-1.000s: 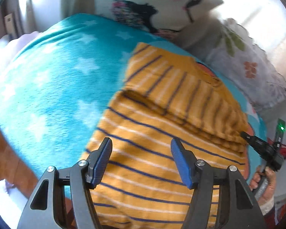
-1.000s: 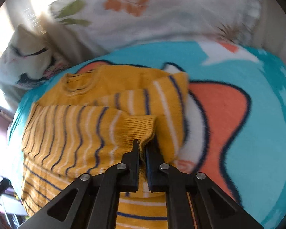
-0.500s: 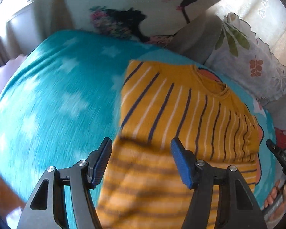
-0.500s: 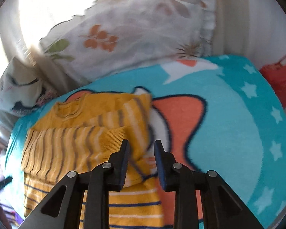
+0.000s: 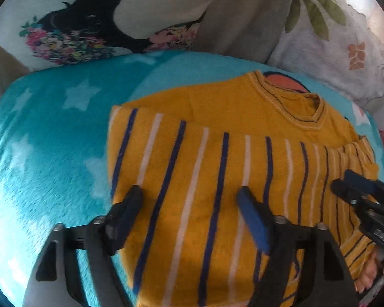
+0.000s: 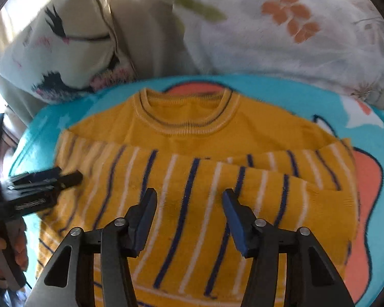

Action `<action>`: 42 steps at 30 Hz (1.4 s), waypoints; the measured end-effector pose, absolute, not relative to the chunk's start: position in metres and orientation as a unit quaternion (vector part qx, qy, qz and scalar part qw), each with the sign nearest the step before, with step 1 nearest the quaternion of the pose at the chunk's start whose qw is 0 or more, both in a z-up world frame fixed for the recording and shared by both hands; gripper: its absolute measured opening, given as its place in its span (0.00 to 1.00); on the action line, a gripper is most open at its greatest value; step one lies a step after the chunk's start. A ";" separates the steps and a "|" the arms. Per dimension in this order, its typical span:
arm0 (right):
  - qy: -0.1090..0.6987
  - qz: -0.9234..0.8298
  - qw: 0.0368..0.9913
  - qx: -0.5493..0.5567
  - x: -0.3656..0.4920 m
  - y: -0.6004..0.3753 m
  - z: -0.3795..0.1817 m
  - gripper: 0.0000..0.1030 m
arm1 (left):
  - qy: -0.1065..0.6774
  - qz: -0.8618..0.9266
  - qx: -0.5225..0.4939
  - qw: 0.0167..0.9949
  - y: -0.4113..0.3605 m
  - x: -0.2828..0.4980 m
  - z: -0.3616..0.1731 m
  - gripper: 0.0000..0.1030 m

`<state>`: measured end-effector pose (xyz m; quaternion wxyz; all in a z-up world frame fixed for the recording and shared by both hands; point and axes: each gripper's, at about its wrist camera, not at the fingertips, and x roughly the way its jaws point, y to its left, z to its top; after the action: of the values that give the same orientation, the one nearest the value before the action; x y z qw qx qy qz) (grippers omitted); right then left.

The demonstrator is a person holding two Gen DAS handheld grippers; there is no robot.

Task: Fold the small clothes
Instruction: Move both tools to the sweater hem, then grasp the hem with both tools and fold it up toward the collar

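Turquoise star-print blanket on a bed, pillows behind, with a yellow striped sweater lying mid-fold.

Both sleeves lie folded across the chest, neckline toward the pillows. Left hand-held gripper hovers over the sweater's left part, jaws opening, gripping nothing. Right hand-held gripper hovers above the folded sleeve, jaws opening too, nothing pinched between them. Sleeve folding looks finished; next probably comes grasping the hem near the cameras and carrying it up toward the collar.
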<state>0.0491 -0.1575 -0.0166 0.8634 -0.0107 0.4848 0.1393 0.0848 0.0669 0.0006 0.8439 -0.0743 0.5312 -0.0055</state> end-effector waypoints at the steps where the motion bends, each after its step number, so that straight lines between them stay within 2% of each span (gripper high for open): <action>1: 0.488 0.132 0.863 -0.015 0.050 -0.161 -0.019 0.54 | 0.532 -0.013 -0.067 0.844 0.065 0.086 -0.001 0.84; 3: 0.485 0.110 0.868 -0.010 0.051 -0.175 -0.019 0.52 | 0.534 -0.022 -0.048 0.844 0.060 0.090 -0.002 0.91; 5: 0.481 0.068 0.874 -0.002 0.053 -0.190 -0.015 0.52 | 0.536 -0.030 -0.038 0.843 0.059 0.093 -0.003 0.92; 7: 0.478 0.021 0.878 0.016 0.056 -0.209 -0.010 0.52 | 0.539 -0.042 -0.062 0.839 0.065 0.094 0.003 0.88; 8: 0.479 0.007 0.877 0.031 0.054 -0.216 -0.006 0.50 | 0.534 -0.052 -0.084 0.840 0.071 0.091 0.010 0.81; 9: 0.475 0.006 0.879 0.044 0.050 -0.220 0.000 0.50 | 0.527 -0.061 -0.098 0.842 0.075 0.087 0.017 0.80; 13: 0.455 0.022 0.890 0.015 0.024 -0.201 0.021 0.53 | 0.508 -0.057 -0.128 0.850 0.086 0.065 0.029 0.80; 17: 0.490 0.064 0.869 0.025 0.016 -0.186 -0.001 0.54 | 0.539 -0.045 -0.133 0.830 0.086 0.059 0.004 0.80; 21: 0.510 0.058 0.857 0.044 0.010 -0.199 -0.019 0.54 | 0.526 -0.023 -0.142 0.838 0.092 0.039 0.019 0.80; 24: 0.493 0.075 0.867 0.024 -0.011 -0.204 -0.005 0.54 | 0.507 -0.011 -0.150 0.849 0.094 0.012 0.034 0.80; 26: 0.485 0.087 0.870 0.000 -0.027 -0.205 0.000 0.58 | 0.501 -0.001 -0.149 0.852 0.092 -0.005 0.036 0.80; 32: 0.515 0.093 0.851 -0.040 -0.074 -0.223 -0.031 0.58 | 0.538 0.029 -0.161 0.827 0.069 -0.063 0.001 0.80; 34: 0.506 0.093 0.855 -0.061 -0.093 -0.229 -0.037 0.61 | 0.533 0.039 -0.141 0.834 0.061 -0.082 -0.003 0.80; 36: 0.500 0.098 0.856 -0.087 -0.110 -0.233 -0.039 0.69 | 0.530 0.042 -0.133 0.837 0.057 -0.098 -0.003 0.80; 37: 0.497 0.101 0.857 -0.093 -0.118 -0.236 -0.041 0.70 | 0.528 0.045 -0.131 0.838 0.055 -0.108 -0.004 0.80; 42: 0.500 0.108 0.857 -0.070 -0.140 -0.262 -0.045 0.79 | 0.528 0.065 -0.137 0.836 0.050 -0.148 -0.005 0.80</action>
<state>-0.1405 -0.2617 -0.0452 0.8565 -0.0699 0.4999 0.1077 -0.1482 0.0496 -0.0053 0.8358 -0.1369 0.5277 0.0654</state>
